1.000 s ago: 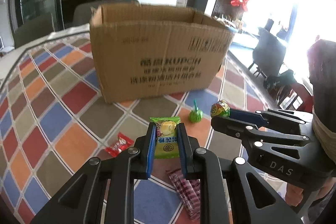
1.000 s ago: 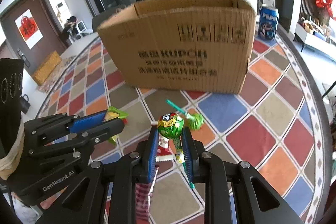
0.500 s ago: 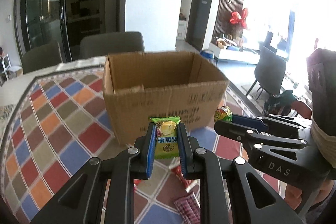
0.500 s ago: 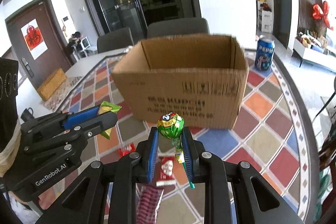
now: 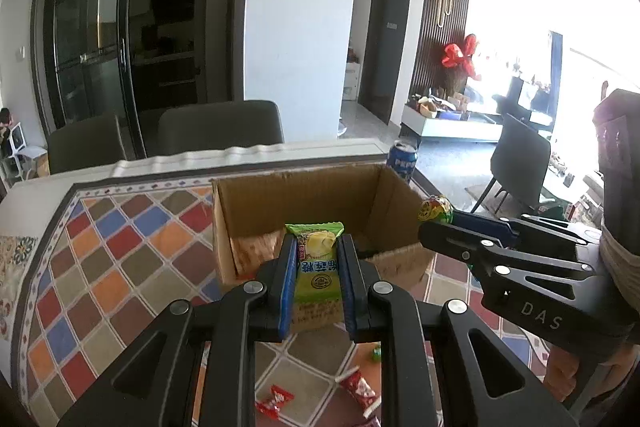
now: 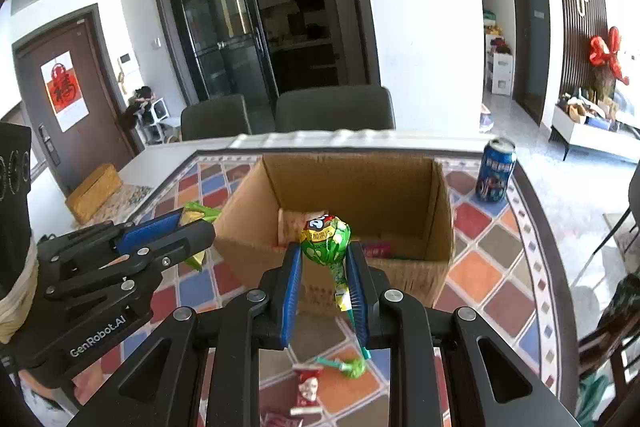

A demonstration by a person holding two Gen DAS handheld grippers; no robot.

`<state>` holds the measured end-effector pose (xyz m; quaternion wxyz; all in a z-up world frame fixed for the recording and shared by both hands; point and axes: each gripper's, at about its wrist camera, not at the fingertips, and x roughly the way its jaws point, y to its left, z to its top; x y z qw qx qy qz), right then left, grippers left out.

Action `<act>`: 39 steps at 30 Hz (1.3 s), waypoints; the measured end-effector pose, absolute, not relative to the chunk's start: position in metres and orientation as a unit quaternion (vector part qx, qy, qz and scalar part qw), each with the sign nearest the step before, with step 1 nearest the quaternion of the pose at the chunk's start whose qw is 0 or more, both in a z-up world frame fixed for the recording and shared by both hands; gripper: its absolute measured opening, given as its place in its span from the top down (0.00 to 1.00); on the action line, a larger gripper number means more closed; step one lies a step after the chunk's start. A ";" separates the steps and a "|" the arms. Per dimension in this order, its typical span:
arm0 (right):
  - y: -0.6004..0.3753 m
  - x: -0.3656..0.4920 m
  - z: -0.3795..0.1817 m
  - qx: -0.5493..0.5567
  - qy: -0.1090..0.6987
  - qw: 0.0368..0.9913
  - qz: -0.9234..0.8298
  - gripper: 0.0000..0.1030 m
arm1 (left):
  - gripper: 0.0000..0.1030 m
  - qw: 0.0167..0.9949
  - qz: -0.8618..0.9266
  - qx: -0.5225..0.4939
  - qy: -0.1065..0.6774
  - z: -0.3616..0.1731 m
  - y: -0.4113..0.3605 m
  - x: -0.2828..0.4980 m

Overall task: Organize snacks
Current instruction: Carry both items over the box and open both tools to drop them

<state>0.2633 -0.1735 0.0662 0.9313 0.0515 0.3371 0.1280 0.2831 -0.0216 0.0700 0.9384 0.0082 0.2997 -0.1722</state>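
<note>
The left tongs (image 5: 317, 269) were clenched on a green snack packet (image 5: 317, 269), and the right tongs (image 6: 325, 273) gripped a green lollipop (image 6: 325, 237) by its wrapped head, both held above the tabletop (image 6: 480, 277) in front of the box. Loose sweets (image 6: 306, 389) lay on the chequered cloth below. Beyond stood the open cardboard box (image 6: 362, 187) with a few packets inside, and a blue can (image 6: 495, 171) at its right.

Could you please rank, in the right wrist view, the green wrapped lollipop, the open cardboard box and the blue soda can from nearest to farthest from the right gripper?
1. Green wrapped lollipop, between the right gripper's fingers.
2. Open cardboard box, just beyond.
3. Blue soda can, far right, behind the box.
</note>
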 end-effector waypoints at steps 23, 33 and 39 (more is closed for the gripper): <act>-0.176 0.344 0.071 0.034 0.360 0.925 0.113 0.77 | 0.79 0.930 -0.140 0.007 0.340 0.064 -0.025 0.368; -0.177 0.351 0.066 0.024 0.369 0.924 0.102 0.64 | 0.66 0.931 -0.117 0.018 0.344 0.066 -0.024 0.363; -0.174 0.333 0.070 0.025 0.361 0.926 0.110 0.64 | 0.66 0.936 -0.115 0.027 0.333 0.074 -0.020 0.339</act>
